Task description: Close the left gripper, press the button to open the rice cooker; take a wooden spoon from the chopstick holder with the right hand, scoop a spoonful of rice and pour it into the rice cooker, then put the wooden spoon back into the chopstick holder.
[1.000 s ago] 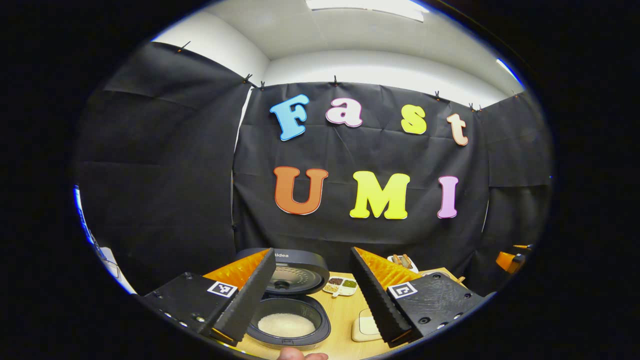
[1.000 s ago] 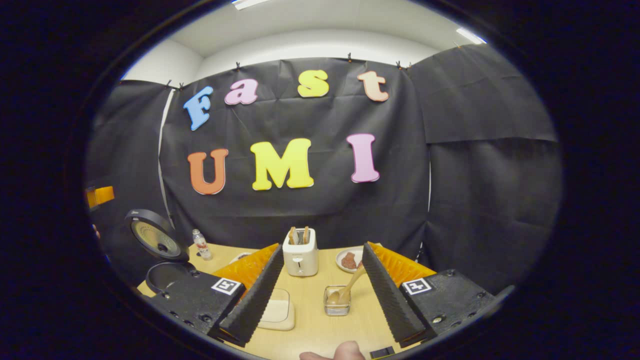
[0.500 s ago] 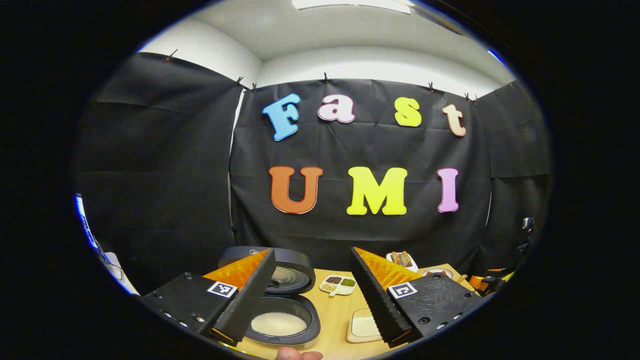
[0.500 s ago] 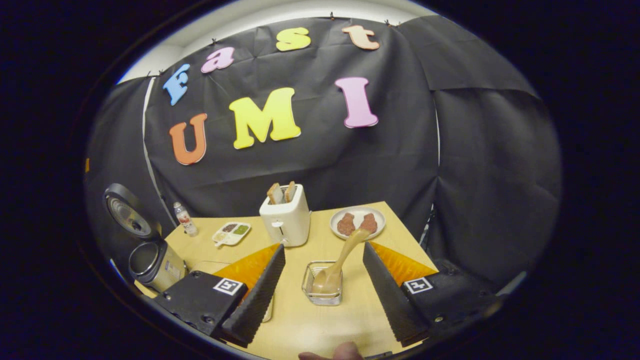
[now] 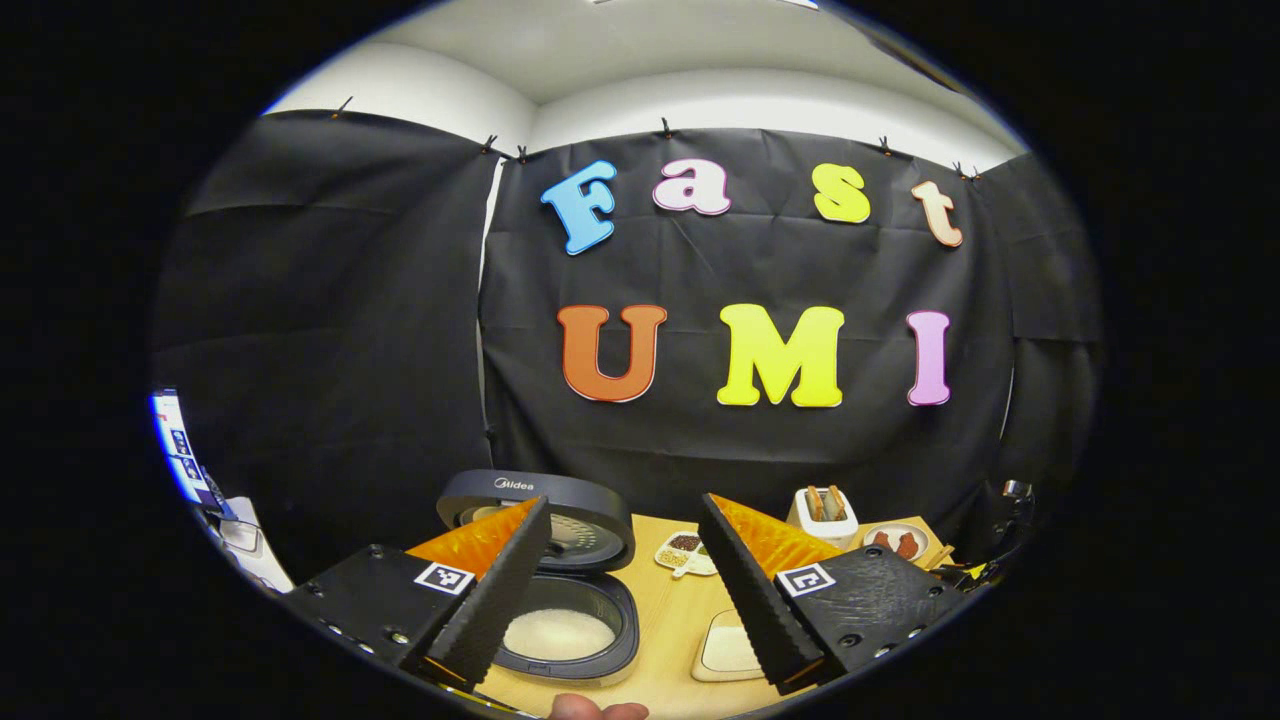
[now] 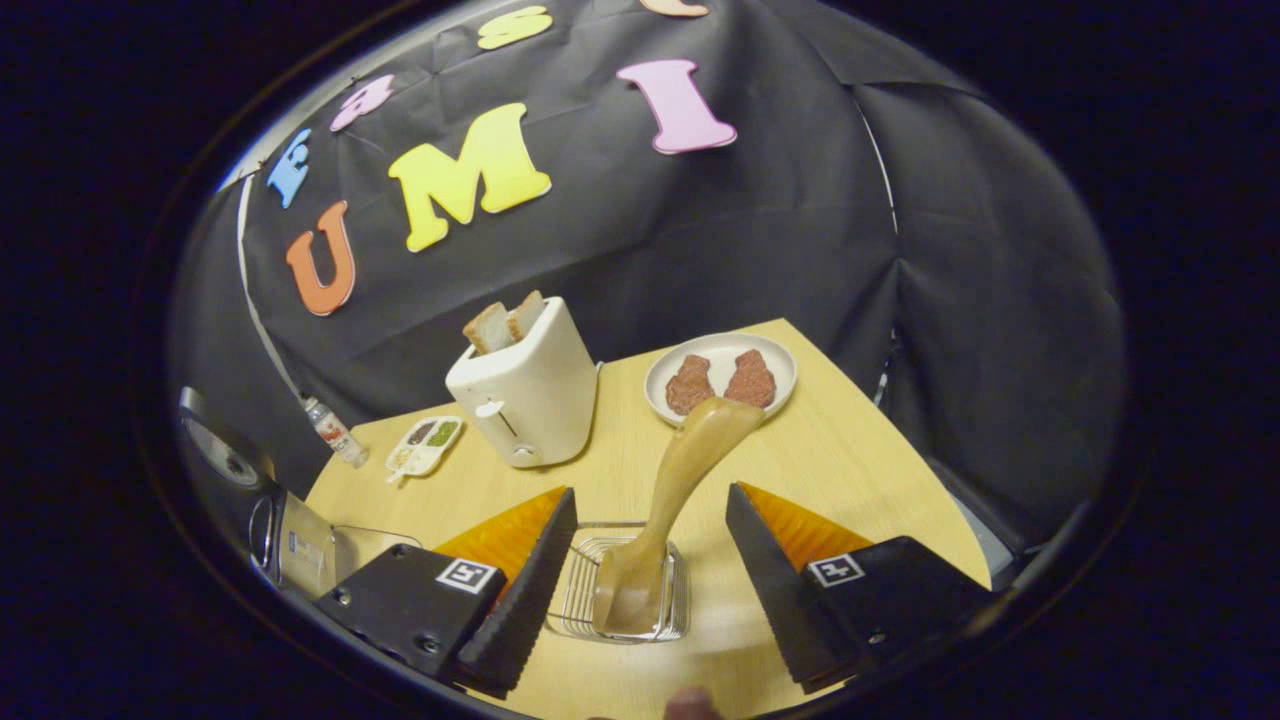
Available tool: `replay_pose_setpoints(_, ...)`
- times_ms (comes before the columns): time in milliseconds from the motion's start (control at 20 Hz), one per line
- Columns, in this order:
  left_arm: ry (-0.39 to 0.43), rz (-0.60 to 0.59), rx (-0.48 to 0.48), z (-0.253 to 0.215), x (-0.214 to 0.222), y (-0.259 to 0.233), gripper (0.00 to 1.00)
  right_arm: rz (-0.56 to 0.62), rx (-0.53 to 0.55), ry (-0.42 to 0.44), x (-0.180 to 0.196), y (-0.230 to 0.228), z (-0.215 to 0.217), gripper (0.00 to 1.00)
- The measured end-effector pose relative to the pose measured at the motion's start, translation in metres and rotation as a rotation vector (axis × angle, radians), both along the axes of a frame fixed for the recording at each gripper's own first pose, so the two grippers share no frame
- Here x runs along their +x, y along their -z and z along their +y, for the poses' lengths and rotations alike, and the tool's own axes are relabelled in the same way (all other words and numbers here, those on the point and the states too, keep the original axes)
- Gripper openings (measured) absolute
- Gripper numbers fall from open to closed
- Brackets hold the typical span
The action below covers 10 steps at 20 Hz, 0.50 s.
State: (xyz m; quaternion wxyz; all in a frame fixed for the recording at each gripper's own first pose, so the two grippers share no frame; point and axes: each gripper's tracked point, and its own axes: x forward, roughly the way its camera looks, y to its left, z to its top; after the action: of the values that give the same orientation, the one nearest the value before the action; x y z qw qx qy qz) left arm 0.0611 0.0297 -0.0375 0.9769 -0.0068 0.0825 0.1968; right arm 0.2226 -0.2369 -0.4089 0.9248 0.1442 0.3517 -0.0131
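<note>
In the right gripper view, the right gripper (image 6: 640, 640) hangs with its two fingers spread wide and holding nothing. Between them, at about six o'clock in the view, stands the clear square chopstick holder with a wire rack inside (image 6: 625, 590), resting on the pale wooden table (image 6: 850, 450). The long tan wooden spoon (image 6: 672, 500) stands in it bowl down, its handle leaning up toward one o'clock, free of both fingers. Beyond, at eleven o'clock from the holder, sits a white two-slot toaster with bread slices poking out (image 6: 525, 385); at one o'clock lies a round white plate carrying two brown patties (image 6: 722, 375). Further left, near ten o'clock, lie a small white divided dish of grains (image 6: 425, 445) and a small clear bottle (image 6: 330, 432).

In the left gripper view, the left gripper (image 5: 620, 640) is likewise wide open and empty. A fingertip of the person's hand (image 5: 595, 710) shows at six o'clock. Just past the left finger, at about seven o'clock, the black round rice cooker (image 5: 560, 630) stands with its lid raised, white rice lying in the pot. Right of it, at five o'clock, lies a cream rounded-square pad (image 5: 725, 655). Further back the divided dish, the toaster and the plate stand near the wall at four o'clock.
</note>
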Motion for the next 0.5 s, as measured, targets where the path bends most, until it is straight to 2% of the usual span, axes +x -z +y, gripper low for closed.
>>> replay_pose_setpoints(100, -0.011, 0.018, 0.004, 0.001, -0.002, 0.004, 0.95, 0.029, 0.043, 0.008, 0.008, 0.013, -0.001, 0.92)
replay_pose_setpoints(150, -0.016, 0.028, 0.008, 0.002, -0.003, 0.005, 0.95, 0.028, 0.061, 0.010, 0.013, 0.014, -0.001, 0.79)
replay_pose_setpoints(200, -0.021, 0.037, 0.010, 0.004, -0.004, 0.008, 0.95, 0.029, 0.066, 0.012, 0.016, 0.015, -0.001, 0.83)
replay_pose_setpoints(250, -0.024, 0.042, 0.009, 0.005, -0.006, 0.009, 0.94, 0.027, 0.065, 0.012, 0.018, 0.016, -0.002, 0.65)
replay_pose_setpoints(300, -0.024, 0.044, 0.008, 0.004, -0.005, 0.009, 0.95, 0.029, 0.063, 0.008, 0.018, 0.017, -0.001, 0.60)
replay_pose_setpoints(350, -0.024, 0.042, 0.009, 0.004, -0.005, 0.008, 0.94, 0.034, 0.070, 0.005, 0.018, 0.017, 0.001, 0.50)
replay_pose_setpoints(400, -0.023, 0.038, 0.013, 0.005, -0.005, 0.007, 0.95, 0.037, 0.076, 0.006, 0.017, 0.016, 0.003, 0.52)
replay_pose_setpoints(450, -0.021, 0.037, 0.017, 0.006, -0.007, 0.006, 0.95, 0.039, 0.069, 0.013, 0.016, 0.015, 0.002, 0.31)
replay_pose_setpoints(500, -0.021, 0.034, 0.020, 0.008, -0.008, 0.006, 0.95, 0.038, 0.071, 0.014, 0.014, 0.010, 0.002, 0.33)
